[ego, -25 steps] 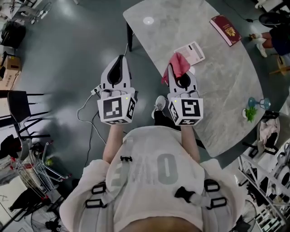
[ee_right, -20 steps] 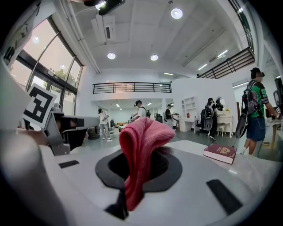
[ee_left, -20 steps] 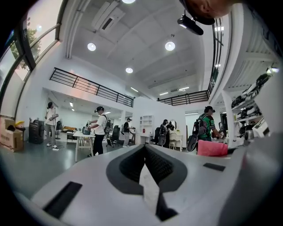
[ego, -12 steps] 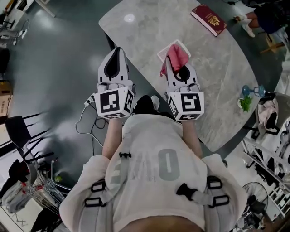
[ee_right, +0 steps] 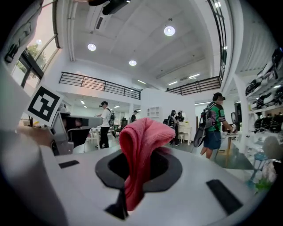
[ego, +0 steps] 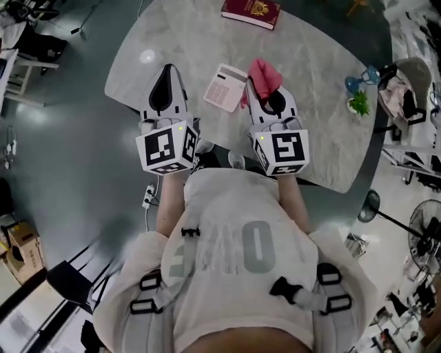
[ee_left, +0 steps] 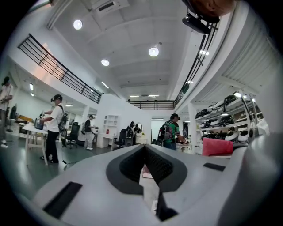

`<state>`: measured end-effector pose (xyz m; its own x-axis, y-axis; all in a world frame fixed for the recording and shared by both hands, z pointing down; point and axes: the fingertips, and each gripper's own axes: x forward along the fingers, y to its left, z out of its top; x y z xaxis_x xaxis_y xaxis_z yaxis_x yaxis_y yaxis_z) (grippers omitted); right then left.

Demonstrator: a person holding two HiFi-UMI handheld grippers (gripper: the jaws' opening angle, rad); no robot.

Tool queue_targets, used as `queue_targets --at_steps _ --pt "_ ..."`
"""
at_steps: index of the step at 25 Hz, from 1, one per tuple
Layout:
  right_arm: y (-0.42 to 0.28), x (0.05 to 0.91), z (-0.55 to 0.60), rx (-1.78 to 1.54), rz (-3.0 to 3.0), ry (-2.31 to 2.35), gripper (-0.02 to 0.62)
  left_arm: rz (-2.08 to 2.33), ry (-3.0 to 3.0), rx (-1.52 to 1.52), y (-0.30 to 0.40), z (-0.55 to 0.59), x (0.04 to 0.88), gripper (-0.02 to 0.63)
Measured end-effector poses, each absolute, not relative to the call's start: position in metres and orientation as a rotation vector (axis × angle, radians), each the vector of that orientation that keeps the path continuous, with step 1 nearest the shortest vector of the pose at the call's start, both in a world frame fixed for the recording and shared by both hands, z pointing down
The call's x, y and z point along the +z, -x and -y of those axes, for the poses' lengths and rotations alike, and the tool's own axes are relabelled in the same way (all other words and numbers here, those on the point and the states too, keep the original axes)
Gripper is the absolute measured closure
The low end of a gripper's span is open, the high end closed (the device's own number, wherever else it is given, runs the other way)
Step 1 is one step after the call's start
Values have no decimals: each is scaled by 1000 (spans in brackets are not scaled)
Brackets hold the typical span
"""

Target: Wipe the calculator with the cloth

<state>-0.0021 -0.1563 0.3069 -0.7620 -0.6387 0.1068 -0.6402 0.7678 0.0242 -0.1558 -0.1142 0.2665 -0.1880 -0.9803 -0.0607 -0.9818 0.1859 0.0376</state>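
Left gripper (ego: 167, 71): I read its jaws as pressed together with nothing between them. It is held level over the near left part of the table, left of the calculator and apart from it.

Right gripper (ego: 266, 93): its jaws pinch the cloth. It is held about level over the table, side by side with the left gripper.

Cloth (ee_right: 140, 148): pink. It rises out of the right jaws in a folded hump, with a narrow tail running back down the slot. From my head view it hangs over the table just beside the calculator's right edge. I cannot tell whether it touches.

Calculator (ego: 226, 87): pale, with a keypad. It lies flat on the table at a slant, between the two grippers and a little ahead of their tips, nearer the right one. Neither gripper is on it.

Table (ego: 310, 117): grey marble top with rounded corners.

Book (ego: 251, 9): dark red, flat at the far edge, well apart from the calculator.

Plant (ego: 358, 102): small and green, near the right rim, with a blue thing just behind it.

Marker cubes: one on the rear of each gripper, both facing my head camera.

Room: through both gripper views I see several people standing well beyond the table, and shelves along the right wall.
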Motion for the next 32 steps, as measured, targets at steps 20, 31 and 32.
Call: queue_targets --at_steps 20,31,32 --pt "-42 297 176 5 2455 -1780 540 -1874 2496 40 135 213 256 586" --pt "-28 307 185 45 2479 -1759 540 -1865 2487 56 141 220 252 586" --pt "-27 308 186 48 2483 -1747 540 -1850 2495 51 140 220 252 586"
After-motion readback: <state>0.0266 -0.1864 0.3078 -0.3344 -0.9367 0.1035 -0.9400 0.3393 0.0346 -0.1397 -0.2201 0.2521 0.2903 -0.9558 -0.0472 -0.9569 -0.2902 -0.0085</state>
